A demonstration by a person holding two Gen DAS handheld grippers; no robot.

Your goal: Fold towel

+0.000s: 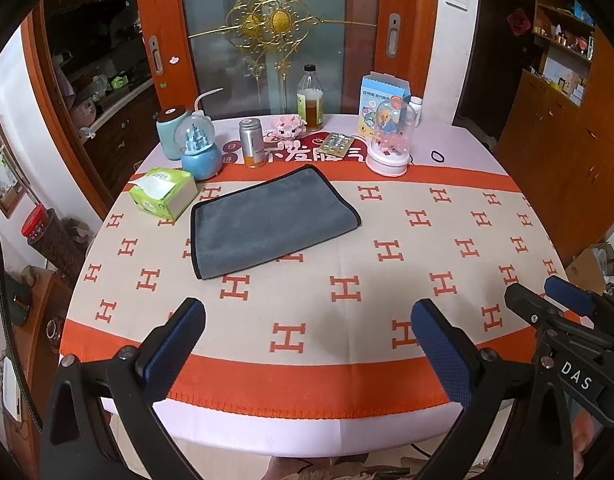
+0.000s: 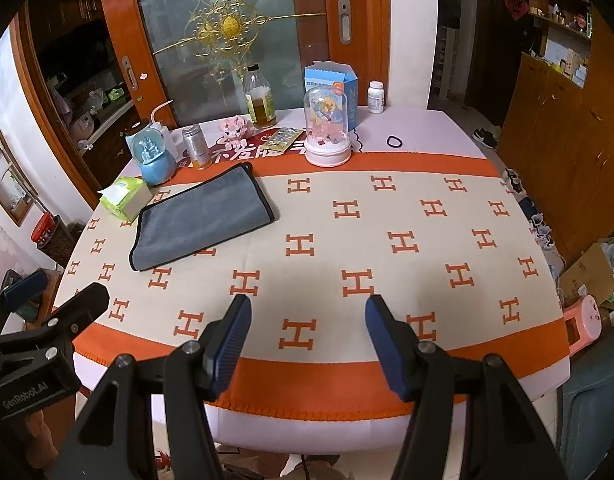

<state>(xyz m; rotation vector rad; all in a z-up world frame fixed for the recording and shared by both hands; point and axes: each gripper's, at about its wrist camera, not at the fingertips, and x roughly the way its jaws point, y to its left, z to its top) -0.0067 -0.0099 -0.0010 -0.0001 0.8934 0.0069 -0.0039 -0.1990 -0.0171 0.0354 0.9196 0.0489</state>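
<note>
My left gripper (image 1: 307, 344) and right gripper (image 2: 309, 340) hover spread wide and empty over the near edge of the table (image 1: 347, 420), whose cloth (image 2: 387, 216) is cream with orange H letters. The grey towel (image 1: 267, 222) lies folded, far left, just beside a green tissue pack (image 1: 163, 192). Glass doors (image 1: 267, 40) stand behind. "DAS" and "GenRobot.AI" mark the grippers.

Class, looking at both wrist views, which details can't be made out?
- Towel layer count: both views, only its top shows.
- Blue box print: both views, too small, partly behind the dome.
- Right tongs: left view, cut off by the edge.
</note>
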